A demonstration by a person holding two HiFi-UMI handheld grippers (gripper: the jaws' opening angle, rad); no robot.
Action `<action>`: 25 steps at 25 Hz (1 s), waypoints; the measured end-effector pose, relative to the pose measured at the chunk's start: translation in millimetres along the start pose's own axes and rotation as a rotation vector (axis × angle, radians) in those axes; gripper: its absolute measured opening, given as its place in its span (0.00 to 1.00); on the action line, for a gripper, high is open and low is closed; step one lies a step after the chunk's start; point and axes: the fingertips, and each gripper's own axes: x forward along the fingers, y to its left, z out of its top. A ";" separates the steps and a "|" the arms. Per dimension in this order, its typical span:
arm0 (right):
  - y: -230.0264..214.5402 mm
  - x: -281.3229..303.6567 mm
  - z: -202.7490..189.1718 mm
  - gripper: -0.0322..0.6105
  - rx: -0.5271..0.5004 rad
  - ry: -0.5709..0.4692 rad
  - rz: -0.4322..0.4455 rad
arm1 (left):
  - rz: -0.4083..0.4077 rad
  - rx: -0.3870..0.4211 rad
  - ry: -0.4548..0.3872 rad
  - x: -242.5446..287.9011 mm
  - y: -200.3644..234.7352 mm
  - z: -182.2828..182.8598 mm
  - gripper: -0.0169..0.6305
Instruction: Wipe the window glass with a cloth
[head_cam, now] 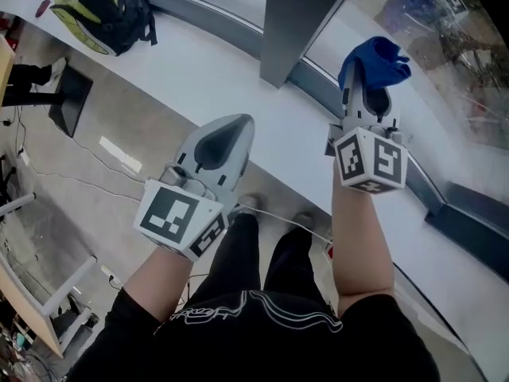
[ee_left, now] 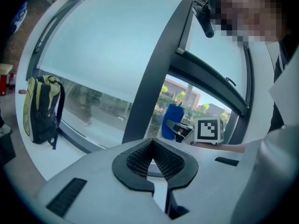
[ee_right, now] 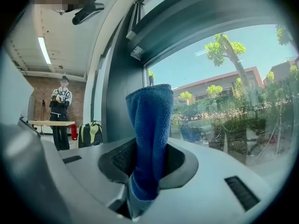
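My right gripper (head_cam: 367, 76) is shut on a blue cloth (head_cam: 377, 60), which sticks up out of the jaws. In the right gripper view the blue cloth (ee_right: 149, 134) stands upright between the pads, in front of the window glass (ee_right: 224, 97) with trees and buildings beyond. The cloth sits close to the glass (head_cam: 445, 46); contact cannot be told. My left gripper (head_cam: 225, 134) hangs lower over the white sill (head_cam: 199, 78), shut with nothing in it. The left gripper view shows its pads (ee_left: 174, 164) meeting, and the right gripper's marker cube (ee_left: 208, 130) with the cloth (ee_left: 172, 121) beyond.
A dark window post (head_cam: 298, 18) stands between the two panes. A black and yellow backpack (head_cam: 103, 6) rests on the sill at the far left. Cables run across the floor (head_cam: 56, 181). A person (ee_right: 60, 111) stands by a table in the room behind.
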 end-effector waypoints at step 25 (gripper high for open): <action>-12.3 43.7 1.2 0.20 -0.021 -0.019 -0.072 | -0.045 0.064 0.065 11.9 -9.4 -22.2 0.03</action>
